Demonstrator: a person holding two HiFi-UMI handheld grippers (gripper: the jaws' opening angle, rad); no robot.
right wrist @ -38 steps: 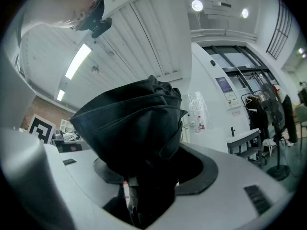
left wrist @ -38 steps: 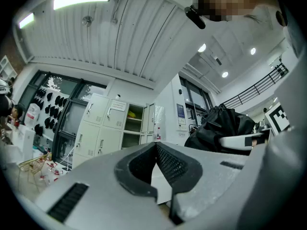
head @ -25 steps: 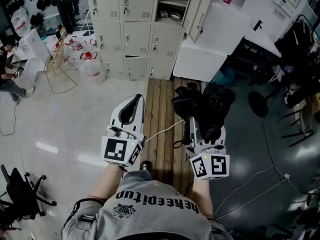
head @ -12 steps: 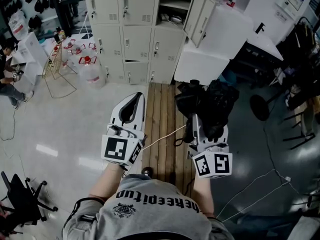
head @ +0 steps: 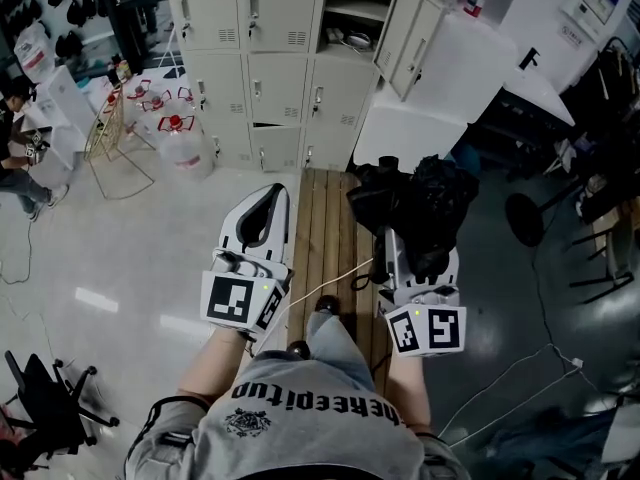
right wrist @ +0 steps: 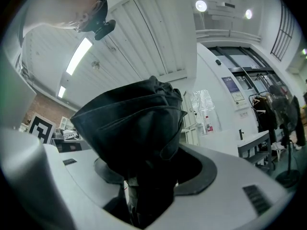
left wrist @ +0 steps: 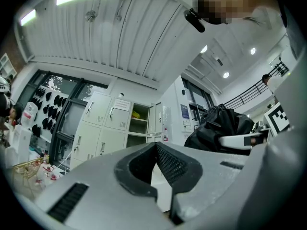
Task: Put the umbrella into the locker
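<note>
A bundled black umbrella (head: 418, 206) is clamped in my right gripper (head: 402, 240), which is shut on it; the cloth fills the right gripper view as the umbrella (right wrist: 134, 128) bulges above the right gripper (right wrist: 144, 188). Beside it, my left gripper (head: 266, 194) hangs with its jaws meeting at the tips and nothing between them, as the left gripper (left wrist: 156, 147) also shows in its own view. Ahead stands a bank of pale lockers (head: 255, 63). One upper compartment (head: 352, 13) has its door (head: 405, 38) swung open, with small items on its shelves.
A wooden plank walkway (head: 322, 218) leads to the lockers. White box-like furniture (head: 440, 83) stands right of the open door. Water jugs (head: 180, 133) and a wire rack (head: 115, 138) are at the left, where a person (head: 15, 143) sits. Chairs and cables lie right.
The lockers have drawn slightly nearer and a leg has stepped forward onto the planks. Both grippers keep the same pose, the right one still holding the umbrella.
</note>
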